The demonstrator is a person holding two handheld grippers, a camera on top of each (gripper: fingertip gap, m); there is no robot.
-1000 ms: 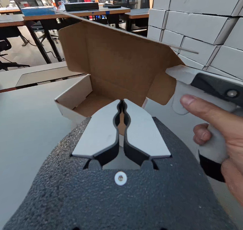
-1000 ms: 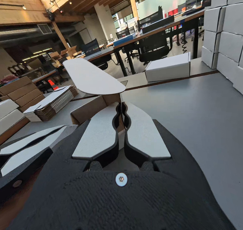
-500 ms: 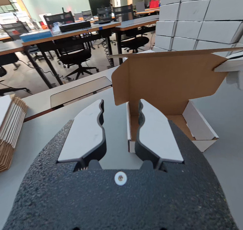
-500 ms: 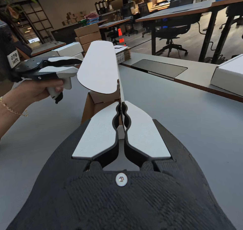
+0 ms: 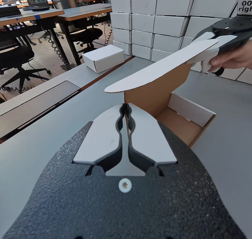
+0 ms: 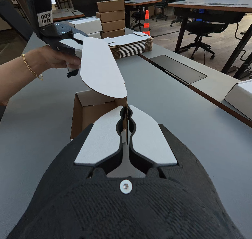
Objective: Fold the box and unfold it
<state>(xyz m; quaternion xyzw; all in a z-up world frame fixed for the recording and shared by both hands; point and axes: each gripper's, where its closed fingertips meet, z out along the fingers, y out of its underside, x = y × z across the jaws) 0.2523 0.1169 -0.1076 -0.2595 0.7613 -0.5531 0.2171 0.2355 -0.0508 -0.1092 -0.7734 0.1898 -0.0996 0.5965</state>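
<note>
Closest in each wrist view is that tool's own pair of fingers, drawn nearly together on a thin upright edge of the box lid. The left tool (image 5: 125, 107) pinches the lid's left side edge; the right tool (image 6: 126, 108) pinches the opposite side edge. So the box (image 5: 181, 124) sits between the two tools, straight ahead of each, with both equally near and each holding one end.

The lid (image 5: 156, 96) stands roughly upright from the rear of the tray, brown inside facing the open tray, and its long axis runs from one tool across to the other. Its white front flap (image 5: 160, 67) is bent over at the top, reaching out above the tray. The tray rests on the grey worktop (image 5: 54, 130), its side walls up and white inner tabs folded in.

Judging from this, the coming move turns on that shared axis: both tools would have to swing the lid about its rear hinge together, level, or the panel will twist.

Farther off, a closed white box (image 5: 103, 57) sits on the worktop, a flat stack of blanks (image 6: 130, 47) lies beyond the left tool, and a wall of white boxes (image 5: 156, 14) rises behind.
</note>
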